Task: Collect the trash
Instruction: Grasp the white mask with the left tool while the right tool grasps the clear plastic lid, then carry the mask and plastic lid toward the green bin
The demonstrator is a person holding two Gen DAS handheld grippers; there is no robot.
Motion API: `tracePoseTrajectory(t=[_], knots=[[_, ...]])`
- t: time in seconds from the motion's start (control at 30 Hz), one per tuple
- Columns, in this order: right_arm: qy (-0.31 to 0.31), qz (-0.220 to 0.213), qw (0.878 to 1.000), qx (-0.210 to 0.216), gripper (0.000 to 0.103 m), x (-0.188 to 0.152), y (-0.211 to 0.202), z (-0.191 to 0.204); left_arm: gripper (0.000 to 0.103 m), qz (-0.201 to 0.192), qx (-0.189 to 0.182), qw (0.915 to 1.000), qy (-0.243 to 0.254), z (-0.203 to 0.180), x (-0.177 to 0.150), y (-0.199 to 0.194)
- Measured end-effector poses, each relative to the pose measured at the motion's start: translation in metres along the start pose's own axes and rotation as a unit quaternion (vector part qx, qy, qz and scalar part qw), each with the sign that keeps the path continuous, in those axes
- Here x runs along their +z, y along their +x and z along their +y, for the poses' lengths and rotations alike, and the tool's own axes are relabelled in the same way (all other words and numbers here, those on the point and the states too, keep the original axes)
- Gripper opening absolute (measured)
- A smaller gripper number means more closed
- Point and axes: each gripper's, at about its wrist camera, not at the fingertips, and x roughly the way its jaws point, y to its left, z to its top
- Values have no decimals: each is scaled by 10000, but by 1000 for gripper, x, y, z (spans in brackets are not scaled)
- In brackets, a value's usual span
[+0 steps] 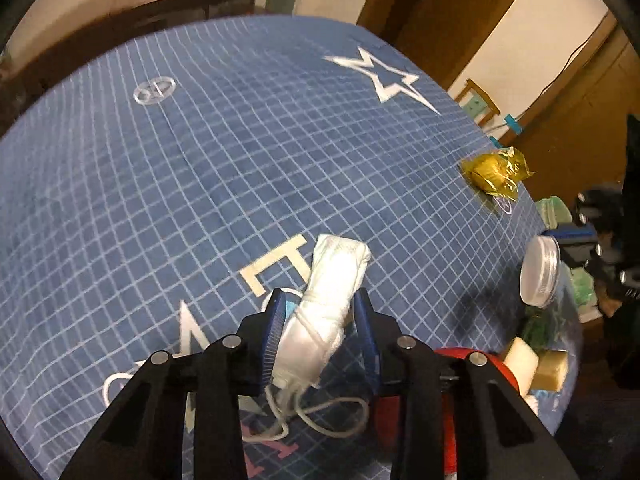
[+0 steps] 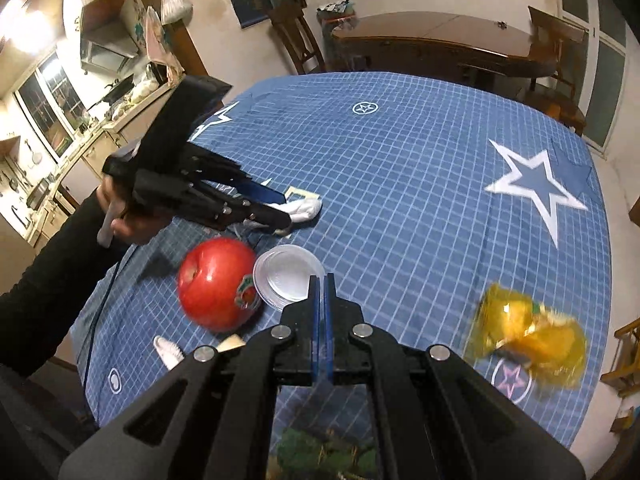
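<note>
A blue checked tablecloth [image 2: 400, 184] with white star prints fills the centre of both views. A red apple [image 2: 218, 284] with a sticker rests on it at lower left of the right wrist view. Two pale blocks [image 1: 536, 364] sit at lower right of the left wrist view. A wooden chair [image 2: 298, 40] and a dark wooden table [image 2: 436, 40] occupy the upper centre; a kitchen counter [image 2: 72, 148] lies at left.

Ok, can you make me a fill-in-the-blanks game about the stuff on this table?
The left gripper is squeezing a rolled-up white ____.
The right gripper holds a clear plastic lid by its ____.
The round fruit beside the lid is coloured ____.
The crumpled wrapper is coloured ____.

Missing words: mask, rim, red, yellow.
</note>
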Motion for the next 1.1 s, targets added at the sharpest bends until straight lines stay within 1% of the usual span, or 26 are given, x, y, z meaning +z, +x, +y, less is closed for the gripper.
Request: tracePoseTrajectory(t=[0.07,0.1,0.13,0.17,0.3,0.37,0.43,0.5,0.57,0.63,0.67,0.7,0.8,0.87,0.9,0.93,0.97,1.03,1.07,1.1], knots=[[51,-12,10000,-66,1,-5,0,0,37,71,-68,10000,-1,2,2,0],[89,-31,9999,-89,1,-7,-1,-2,35,91,-110,9999,-56,4,3,1],[128,-64,9998,-112,1,-8,-2,-3,31,85,-84,9999,-91,6,3,0],[157,-96,9998,-118,1,-10,-4,-4,28,54,-45,9999,-107,9,2,-4],[304,-278,9990,-177,1,-14,-12,-6,26,-147,302,9994,-27,5,-6,-15],[322,-358,9985,-254,1,-16,-16,-3,26,-356,451,9982,-149,3,-7,-21],[330,-482,9977,-356,1,-19,-20,2,26,-775,608,9947,-306,-1,-10,-43],[317,-647,9963,-475,1,-24,-26,7,26,-1139,839,9895,-296,-12,-16,-67],[260,-880,9943,-544,1,-29,-35,16,26,-1566,1242,9795,-240,-32,-28,-95],[122,-1135,9908,-726,1,-37,-47,31,26,-1854,1535,9703,-232,-53,-41,-116],[70,-1227,9894,-777,1,-40,-51,37,26,-1973,1750,9643,-228,-66,-50,-125],[20,-1310,9878,-837,1,-43,-56,43,26,-2027,1886,9606,-230,-75,-56,-130],[-98,-1569,9815,-1093,1,-56,-70,64,26,-2179,2469,9437,-322,-111,-79,-143],[-140,-1708,9773,-1248,1,-64,-78,74,26,-2267,2727,9344,-337,-133,-92,-147],[-134,-1783,9749,-1323,1,-70,-83,80,26,-2364,2901,9268,-316,-148,-102,-150],[-143,-1846,9725,-1413,1,-75,-88,86,26,-2432,3033,9209,-299,-158,-108,-151],[-154,-1882,9712,-1455,1,-80,-91,90,26,-2516,3213,9126,-263,-170,-116,-152],[-173,-1976,9677,-1555,1,-90,-98,97,26,-2626,3490,8992,-252,-189,-127,-152],[-226,-2028,9644,-1682,1,-97,-101,103,26,-2664,3531,8964,-283,-197,-133,-151],[-282,-2058,9615,-1802,1,-103,-104,108,26,-2676,3534,8958,-312,-203,-137,-148]])
